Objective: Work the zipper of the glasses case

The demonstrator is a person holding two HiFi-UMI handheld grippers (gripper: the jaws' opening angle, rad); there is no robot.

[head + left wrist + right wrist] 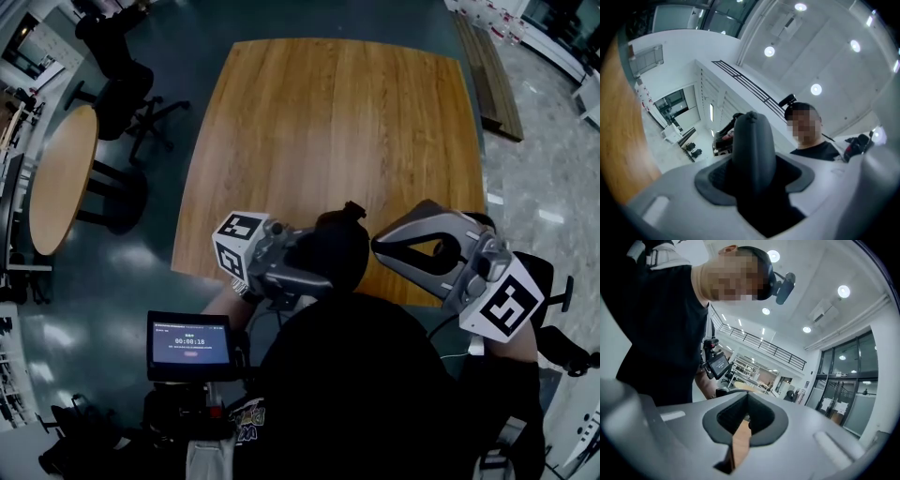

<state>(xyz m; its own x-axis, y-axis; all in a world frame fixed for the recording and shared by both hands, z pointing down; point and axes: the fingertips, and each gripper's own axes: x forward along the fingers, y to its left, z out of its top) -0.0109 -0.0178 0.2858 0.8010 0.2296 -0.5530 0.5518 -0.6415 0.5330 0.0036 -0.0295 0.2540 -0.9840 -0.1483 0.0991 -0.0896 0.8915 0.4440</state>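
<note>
My left gripper point(305, 272) is held over the near edge of the wooden table point(328, 141), its jaws closed on a dark, rounded glasses case point(330, 246). In the left gripper view the case point(752, 145) stands upright between the pads, filling the gap of the left gripper point(754, 180). A small nub shows at the top of the case; I cannot make out the zipper. My right gripper point(389, 246) hovers just right of the case, apart from it. In the right gripper view the right gripper point(746, 417) is shut with nothing in it.
A small round wooden table point(61, 173) and an office chair point(122, 84) stand at the left. A screen with a timer point(190, 342) sits by my left arm. A wooden bench point(492, 75) lies at the far right.
</note>
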